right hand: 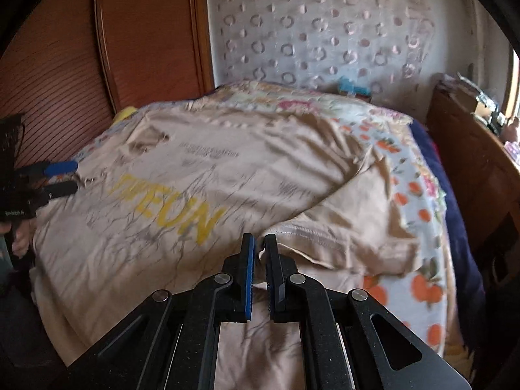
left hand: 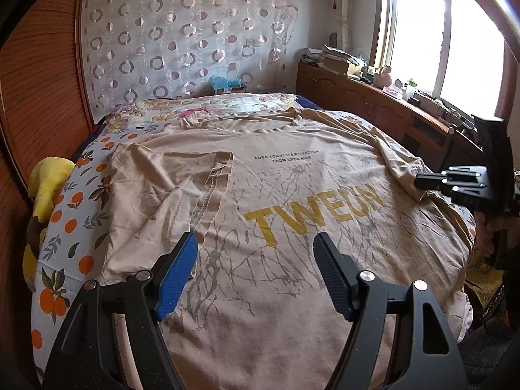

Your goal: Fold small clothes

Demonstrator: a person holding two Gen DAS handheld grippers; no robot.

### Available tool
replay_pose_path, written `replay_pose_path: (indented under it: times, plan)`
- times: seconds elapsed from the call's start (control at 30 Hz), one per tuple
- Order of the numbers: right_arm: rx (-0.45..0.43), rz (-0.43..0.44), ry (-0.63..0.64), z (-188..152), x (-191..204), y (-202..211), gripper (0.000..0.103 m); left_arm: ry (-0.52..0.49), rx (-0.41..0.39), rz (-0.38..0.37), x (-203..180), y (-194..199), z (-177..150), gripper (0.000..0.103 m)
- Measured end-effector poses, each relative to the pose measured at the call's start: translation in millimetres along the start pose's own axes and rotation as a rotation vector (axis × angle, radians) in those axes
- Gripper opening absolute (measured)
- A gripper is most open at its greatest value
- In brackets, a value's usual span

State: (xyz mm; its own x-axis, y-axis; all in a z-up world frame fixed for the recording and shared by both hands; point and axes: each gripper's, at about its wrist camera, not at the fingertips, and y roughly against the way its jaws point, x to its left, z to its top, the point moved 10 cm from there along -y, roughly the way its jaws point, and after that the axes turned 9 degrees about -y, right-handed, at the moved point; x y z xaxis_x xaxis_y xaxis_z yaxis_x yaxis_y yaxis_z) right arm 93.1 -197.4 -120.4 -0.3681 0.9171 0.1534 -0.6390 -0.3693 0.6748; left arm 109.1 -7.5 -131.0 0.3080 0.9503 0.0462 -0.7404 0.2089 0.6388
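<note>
One beige T-shirt (left hand: 292, 195), one fruit-print bedsheet (left hand: 74, 201), two tongs: left (left hand: 255, 250), right (right hand: 259, 243).

My left gripper (left hand: 255, 243) points downward at a slant, jaws spread wide, nothing between the pads. My right gripper (right hand: 259, 243) also slants downward, jaws drawn nearly together and pinching a fold of fabric. My left hand (right hand: 21, 239) wraps the left gripper's handle.

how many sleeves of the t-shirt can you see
2. One sleeve lies folded in over the shirt's chest, beside the left hand-held gripper. The other sleeve is on the opposite side, pinched in the right hand-held gripper.
</note>
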Motion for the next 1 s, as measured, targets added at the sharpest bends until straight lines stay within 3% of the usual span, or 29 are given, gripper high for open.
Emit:
replay_pose_path:
  times: [0.17, 0.27, 0.3, 0.4, 0.6, 0.77, 1.0]
  plan:
    - [-0.002, -0.010, -0.027, -0.5, -8.4, -1.6, 0.010, 0.002, -0.003, 0.001, 1.5, 0.0, 0.0, 0.075]
    - [-0.032, 0.003, -0.037, 3.6, -6.9, 11.9, 0.043, 0.005, 0.001, -0.001, 2.1, -1.5, -1.4, 0.075]
    - [-0.051, 0.012, -0.032, 5.5, -6.7, 16.9, 0.045, 0.006, 0.002, 0.000, 2.2, -1.6, -1.5, 0.075]
    - [-0.093, -0.028, -0.046, 11.4, -24.4, 24.5, 0.045, 0.006, 0.003, -0.001, 1.4, -2.0, -2.2, 0.075]
    - [-0.079, -0.141, -0.182, 8.7, -90.3, 20.0, 0.045, 0.005, 0.003, -0.001, 0.1, -2.4, -2.3, 0.075]
    - [-0.019, -0.105, -0.288, 3.1, -124.9, -3.4, 0.045, 0.007, 0.012, -0.010, -1.6, -5.3, -5.3, 0.075]
    - [0.047, -0.094, -0.282, 10.5, -129.8, -19.8, 0.043, 0.013, 0.016, -0.015, -2.2, -7.0, -6.9, 0.075]
